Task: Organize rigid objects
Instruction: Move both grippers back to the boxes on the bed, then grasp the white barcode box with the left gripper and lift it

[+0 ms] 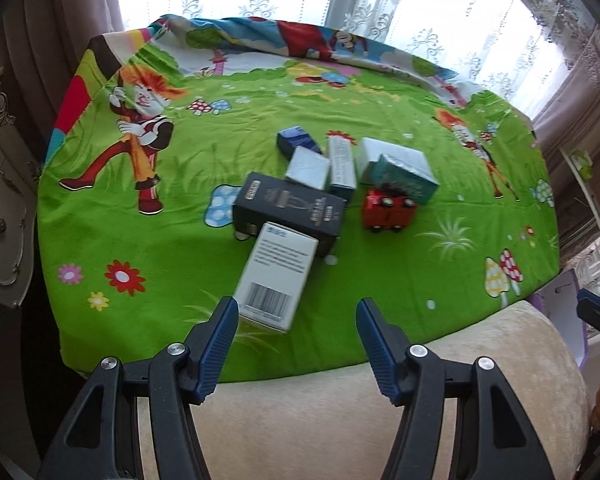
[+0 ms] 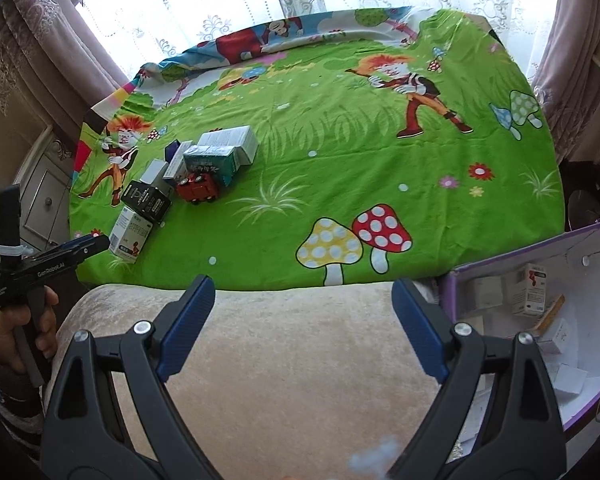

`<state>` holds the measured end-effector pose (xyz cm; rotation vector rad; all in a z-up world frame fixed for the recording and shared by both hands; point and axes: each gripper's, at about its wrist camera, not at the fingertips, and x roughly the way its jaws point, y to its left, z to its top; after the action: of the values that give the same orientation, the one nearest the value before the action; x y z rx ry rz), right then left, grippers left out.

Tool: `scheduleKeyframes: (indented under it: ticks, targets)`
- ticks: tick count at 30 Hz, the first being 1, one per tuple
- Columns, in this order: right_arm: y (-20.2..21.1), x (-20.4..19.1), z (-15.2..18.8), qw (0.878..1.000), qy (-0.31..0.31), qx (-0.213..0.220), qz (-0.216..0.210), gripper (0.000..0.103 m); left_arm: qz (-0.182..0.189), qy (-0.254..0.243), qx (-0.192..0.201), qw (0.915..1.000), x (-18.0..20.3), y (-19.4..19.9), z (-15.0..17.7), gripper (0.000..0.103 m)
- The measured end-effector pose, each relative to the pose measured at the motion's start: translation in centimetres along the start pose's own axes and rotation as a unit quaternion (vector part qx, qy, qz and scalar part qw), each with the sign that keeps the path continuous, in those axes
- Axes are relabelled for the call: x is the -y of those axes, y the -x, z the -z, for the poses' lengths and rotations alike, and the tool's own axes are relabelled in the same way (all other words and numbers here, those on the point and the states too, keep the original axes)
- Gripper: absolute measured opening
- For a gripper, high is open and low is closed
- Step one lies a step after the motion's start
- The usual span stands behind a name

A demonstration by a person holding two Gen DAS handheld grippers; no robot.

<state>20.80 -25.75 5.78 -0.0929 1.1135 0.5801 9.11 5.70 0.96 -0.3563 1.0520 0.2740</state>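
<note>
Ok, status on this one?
Left gripper and right gripper open, empty. White box nearest left, untouched. Purple bin partly filled. Nothing blocking.

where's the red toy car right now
The red toy car lies tipped over on the green cloth, against the teal box, right of the black box.

The white barcode box (image 1: 274,276) is motion-blurred, its print unreadable. The black box (image 1: 290,210) is partly hidden behind it. The purple bin (image 2: 572,412) is cut off at the right edge.

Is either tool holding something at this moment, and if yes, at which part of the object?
Nothing is held. The left tool and the right tool both stand open and empty; the white barcode box lies untouched.
</note>
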Motion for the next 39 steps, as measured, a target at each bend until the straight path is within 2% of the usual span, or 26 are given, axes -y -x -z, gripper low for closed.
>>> scheduleKeyframes:
  ticks: [8,19,21,22,23,28,35,37,39]
  targets:
    - [-2.2,-1.6,-1.6,1.000,0.015,-0.020,-0.006,0.092,-0.014,-0.012,-0.023,0.9996,-1.1,-2.2,-0.8,0.062]
    - [-5.2,-5.1,-5.0,0.999,0.044,-0.024,-0.013,0.092,-0.003,-0.024,-0.057,0.9981,-1.2,-4.8,-1.0,0.062]
    - [-6.0,-5.8,-5.5,0.998,0.045,-0.028,-0.015,0.092,0.007,-0.027,-0.067,0.9974,-1.0,-5.4,-1.0,0.052]
    - [-6.2,-6.1,-5.7,0.998,0.046,-0.029,-0.017,0.092,0.011,-0.028,-0.072,0.9969,-1.0,-5.7,-0.9,0.044]
    - [-6.6,-6.5,-5.9,0.998,0.048,-0.031,-0.020,0.092,0.013,-0.028,-0.073,0.9969,-0.9,-5.7,-0.9,0.044]
    - [-8.3,-7.9,-6.8,0.997,0.050,-0.040,-0.033,0.092,0.033,-0.039,-0.069,0.9963,-0.3,-5.3,-0.6,0.043]
    - [-10.4,-9.2,-8.2,0.998,0.041,-0.041,-0.031,0.092,0.091,-0.039,-0.059,0.9934,1.9,-3.6,-0.2,0.043]
    - [-10.9,-9.5,-8.6,0.998,0.036,-0.041,-0.031,0.092,0.099,-0.031,-0.043,0.9937,2.4,-2.9,-0.3,0.043]
    - [-11.5,-9.8,-8.9,0.998,0.032,-0.042,-0.028,0.092,0.102,-0.019,-0.011,0.9946,2.5,-1.8,-0.5,0.043]
